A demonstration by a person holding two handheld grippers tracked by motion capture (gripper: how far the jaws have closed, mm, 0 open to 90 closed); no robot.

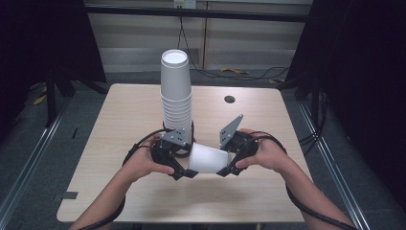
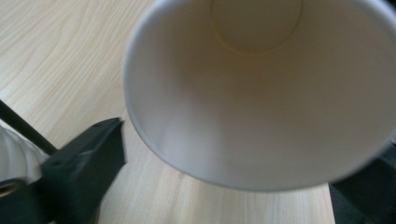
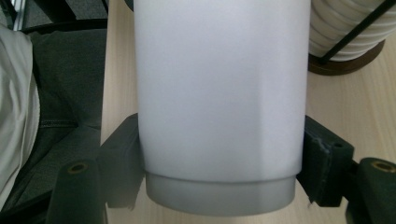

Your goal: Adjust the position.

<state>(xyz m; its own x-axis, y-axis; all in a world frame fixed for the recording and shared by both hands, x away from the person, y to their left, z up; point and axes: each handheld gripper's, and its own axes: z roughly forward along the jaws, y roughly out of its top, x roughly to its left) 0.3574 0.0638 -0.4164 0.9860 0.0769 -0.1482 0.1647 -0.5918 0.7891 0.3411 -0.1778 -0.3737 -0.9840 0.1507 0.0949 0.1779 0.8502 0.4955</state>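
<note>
Two grippers meet in the middle of the table [image 1: 119,143], one in each of your hands. Your right gripper [image 1: 225,170] is squeezing a single white paper cup [image 1: 208,158]. The cup lies on its side in the air, just above the wood. In the right gripper view, the two black jaws press on the cup's sides near its bottom end. The open mouth of the cup points at your left gripper [image 1: 184,173]. In the left gripper view, you look right into the cup [image 2: 261,93] and can see its round bottom far inside. Your left gripper's jaws stand wide apart, one on each side of the cup's rim, and they do not press on it. So the left one holds nothing. Just behind your hands stands a tall stack of white cups [image 1: 175,91], upside down, in a round holder [image 3: 343,65] with thin black wires. The stack is very near your left gripper.
</note>
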